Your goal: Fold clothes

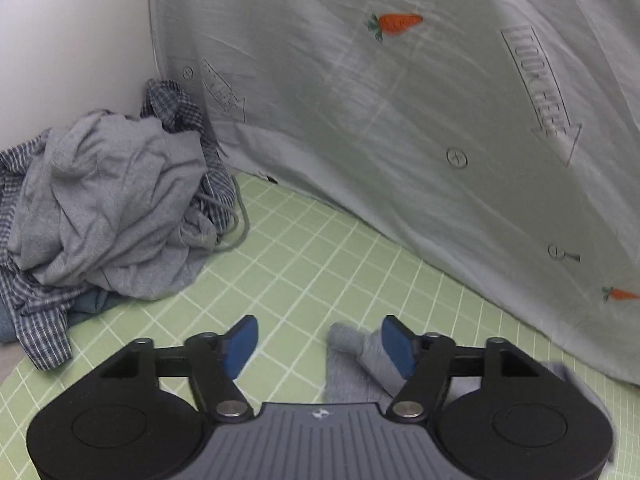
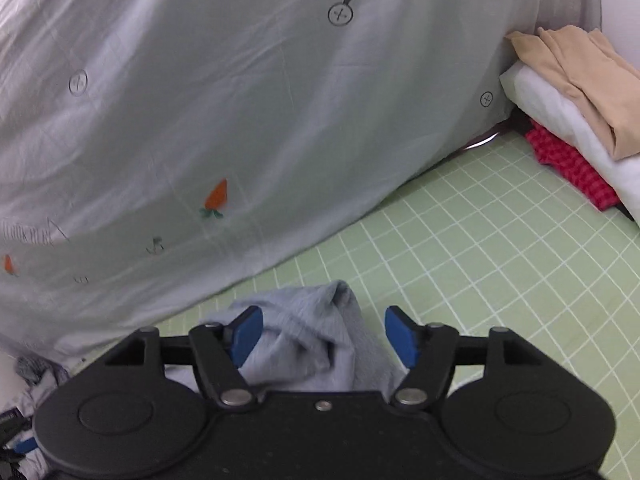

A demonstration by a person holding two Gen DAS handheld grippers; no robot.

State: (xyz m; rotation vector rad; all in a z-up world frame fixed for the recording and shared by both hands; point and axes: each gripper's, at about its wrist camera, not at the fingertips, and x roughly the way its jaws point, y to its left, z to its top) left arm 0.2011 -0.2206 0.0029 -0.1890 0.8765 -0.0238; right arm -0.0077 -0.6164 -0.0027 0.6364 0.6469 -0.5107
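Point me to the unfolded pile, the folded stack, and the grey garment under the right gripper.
unfolded pile (image 1: 108, 200), left wrist view, on its grey top garment
folded stack (image 2: 576, 80), right wrist view, on the beige top layer
grey garment (image 2: 312, 340), right wrist view, mid-cloth between the open jaws

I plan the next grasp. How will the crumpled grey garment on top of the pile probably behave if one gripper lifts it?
The grey garment is probably floppy: it lies in deep soft folds. It likely drapes and unfolds when lifted. It rests on the checked shirt, so that may drag along. It seems light and unlikely to slip.
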